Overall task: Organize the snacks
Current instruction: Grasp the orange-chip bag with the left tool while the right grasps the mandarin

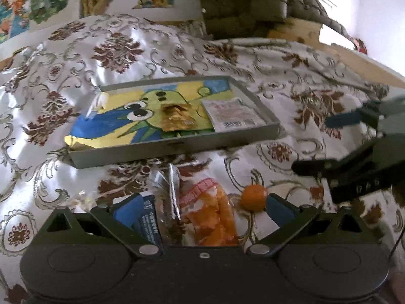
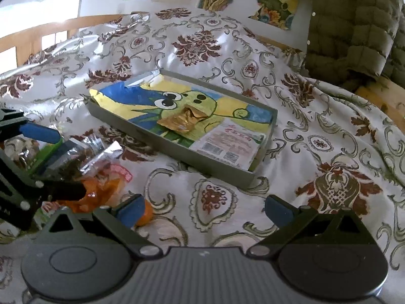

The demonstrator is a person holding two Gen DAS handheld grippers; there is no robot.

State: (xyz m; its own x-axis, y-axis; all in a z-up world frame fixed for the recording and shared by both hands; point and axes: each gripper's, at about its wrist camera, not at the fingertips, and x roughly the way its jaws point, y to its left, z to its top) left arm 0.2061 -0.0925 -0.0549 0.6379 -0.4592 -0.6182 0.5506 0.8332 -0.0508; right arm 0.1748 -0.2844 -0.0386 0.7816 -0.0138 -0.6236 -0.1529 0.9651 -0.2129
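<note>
Pick-up step: left gripper [image 1: 202, 207], wide apart and empty, straddles the orange transparent snack packet [image 1: 215, 217]; next, clamp and transfer to the shallow grey tray [image 1: 174, 147].

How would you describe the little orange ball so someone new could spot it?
Start at the grey tray on the patterned cloth, then drop to the snack packets in front of it. The orange ball sits just right of the orange packet: the only round, unwrapped-looking item there.

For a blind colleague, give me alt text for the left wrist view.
The open left gripper hovers over loose snack packets and a small orange fruit on a patterned cloth, facing a grey tray already holding three packets.
</note>
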